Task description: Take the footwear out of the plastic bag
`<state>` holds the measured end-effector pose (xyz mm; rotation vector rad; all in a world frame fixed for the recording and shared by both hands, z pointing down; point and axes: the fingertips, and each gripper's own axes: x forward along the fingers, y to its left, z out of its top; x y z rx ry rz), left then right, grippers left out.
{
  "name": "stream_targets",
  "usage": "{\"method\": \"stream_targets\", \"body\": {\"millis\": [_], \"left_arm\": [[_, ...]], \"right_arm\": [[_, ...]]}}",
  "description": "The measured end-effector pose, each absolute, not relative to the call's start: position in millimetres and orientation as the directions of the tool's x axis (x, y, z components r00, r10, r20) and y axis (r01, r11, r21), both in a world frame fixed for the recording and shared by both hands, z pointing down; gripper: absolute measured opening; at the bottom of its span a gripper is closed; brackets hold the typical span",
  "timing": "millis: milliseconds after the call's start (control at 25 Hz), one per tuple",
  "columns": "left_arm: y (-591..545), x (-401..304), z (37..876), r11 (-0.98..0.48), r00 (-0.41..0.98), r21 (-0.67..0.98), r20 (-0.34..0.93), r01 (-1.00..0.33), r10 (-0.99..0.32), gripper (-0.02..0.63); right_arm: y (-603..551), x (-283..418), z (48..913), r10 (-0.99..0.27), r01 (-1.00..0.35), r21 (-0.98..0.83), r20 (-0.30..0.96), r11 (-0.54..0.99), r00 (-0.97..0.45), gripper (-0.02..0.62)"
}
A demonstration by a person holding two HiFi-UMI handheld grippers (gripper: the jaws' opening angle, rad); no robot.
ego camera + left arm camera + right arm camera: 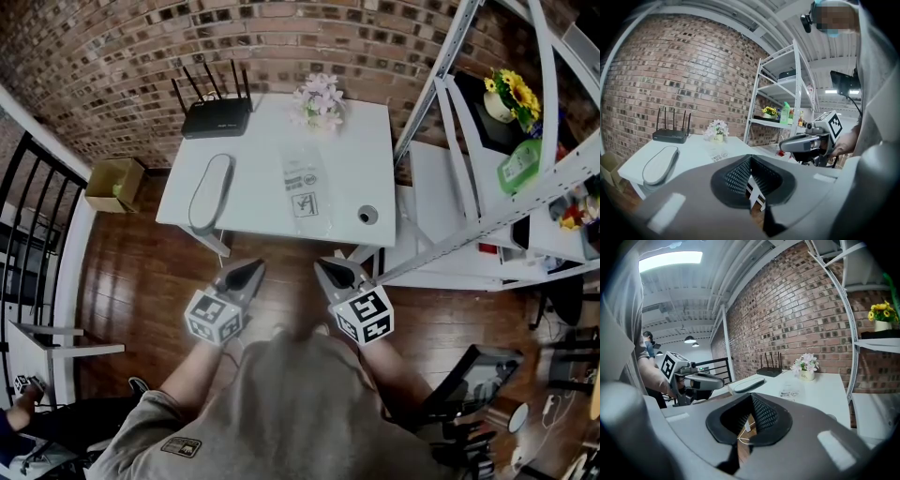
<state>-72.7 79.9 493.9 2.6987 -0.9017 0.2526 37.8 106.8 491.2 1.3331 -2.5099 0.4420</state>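
Currently the grey footwear [208, 192] lies flat on the white worktop [262, 141], towards its 9 o'clock edge in the head view, long axis running roughly from 12 to 6. Whether any wrapping covers it cannot be told. A clear plastic bag [305, 183] with dark print lies flat near the middle of the worktop, at about 3 o'clock from the footwear and apart from it. At about 4 o'clock from the bag, near the worktop's front corner, sits a small round thing [367, 215], too small to identify.

Farther back, a black router [217, 117] with upright antennas stands at 11 o'clock from the bag, and a small pot of pale flowers [319, 101] at 12 o'clock, both close to the brick wall.

Both grippers are off the worktop, at its 6 o'clock side, over the wooden floor [131, 272]. The left gripper [257, 266] has its fingers pressed together with nothing between them; the right gripper [320, 264] likewise has its fingers together and empty. They sit side by side, tips pointing towards the worktop.

A white shelf rack [441, 202] stands at 3 o'clock of the worktop, carrying yellow flowers [514, 94]; a cardboard box [114, 183] rests on the floor at 9 o'clock.
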Motion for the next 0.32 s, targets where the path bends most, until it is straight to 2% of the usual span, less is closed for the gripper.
{"method": "stream_targets", "body": {"millis": [320], "left_arm": [[78.9,-77.9,489.5,-0.759,0.783,0.206,0.249,-0.618,-0.57,0.002]], "right_arm": [[106.1,33.1,487.8,-0.756,-0.833,-0.138,0.36,0.537,-0.547,0.012]]}}
